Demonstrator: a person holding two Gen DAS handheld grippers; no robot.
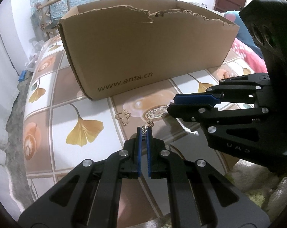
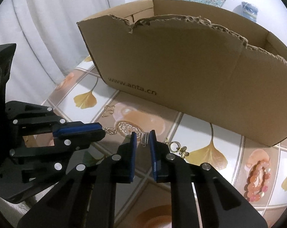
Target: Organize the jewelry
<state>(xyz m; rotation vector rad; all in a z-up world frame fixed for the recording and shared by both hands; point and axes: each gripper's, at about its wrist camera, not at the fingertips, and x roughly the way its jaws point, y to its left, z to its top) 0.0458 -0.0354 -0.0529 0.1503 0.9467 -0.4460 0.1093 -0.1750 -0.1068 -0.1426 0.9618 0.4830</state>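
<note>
A gold necklace lies on the table in front of the cardboard box. Its round filigree pendant rests between the two grippers. My left gripper is shut on the small ladder-shaped end piece of the chain. My right gripper points at the pendant's other side. A silver ladder-shaped piece stands between its blue pads. A narrow gap shows beside that piece, so the jaws stand slightly open around it.
A gold butterfly charm lies left of the pendant. A ring with a small butterfly sits by my right fingertip. An orange bead bracelet lies at the right on the ginkgo-patterned table cover. The box has a torn top edge.
</note>
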